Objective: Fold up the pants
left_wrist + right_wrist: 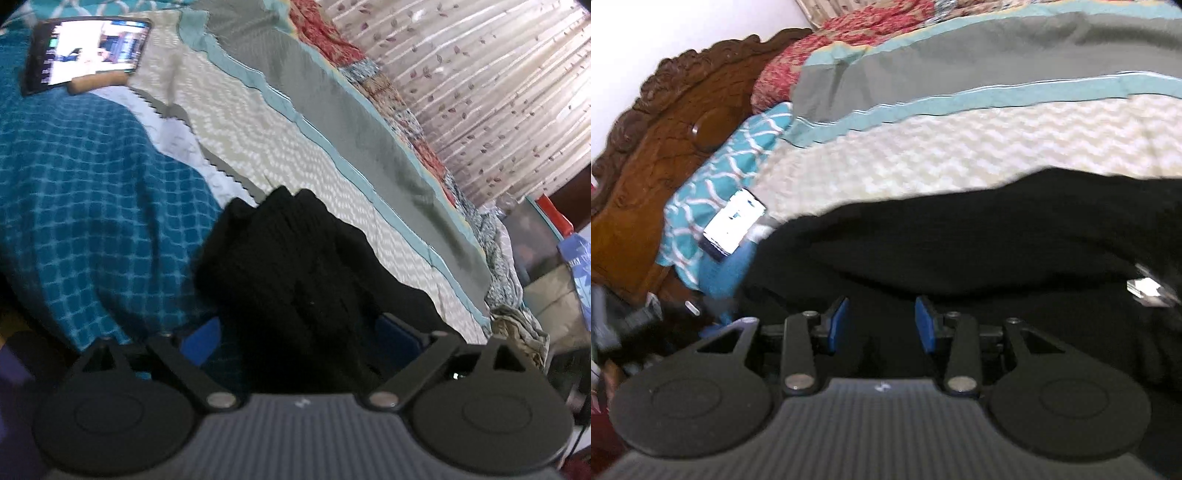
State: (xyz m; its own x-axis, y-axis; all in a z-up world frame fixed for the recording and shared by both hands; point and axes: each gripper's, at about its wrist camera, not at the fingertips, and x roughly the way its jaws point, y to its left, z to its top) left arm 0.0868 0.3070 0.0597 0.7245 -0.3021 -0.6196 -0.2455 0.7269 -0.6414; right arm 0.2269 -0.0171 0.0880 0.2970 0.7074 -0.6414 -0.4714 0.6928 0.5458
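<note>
**Black pants bunched up on the bed, both grippers right over them**

Black fabric fills the bottom half of both wrist views: the pants lie in a rumpled heap on the bed, over the cream zigzag-patterned bedspread and next to a teal checked blanket.

The left hand-held gripper has its jaws spread wide. The blue pads sit far out on either side, with a thick wad of the pants between them, but they don't seem to be pressing on it.

The right hand-held gripper stands at a narrower gap. Its blue pads are clear to see and there's open space between them, with the pants spread out just beyond and below. Nothing looks pinched.

Further up the bed there's a phone with a lit screen lying near the teal patterned pillow, and a carved wooden headboard behind that. The right view is fairly blurred.
</note>
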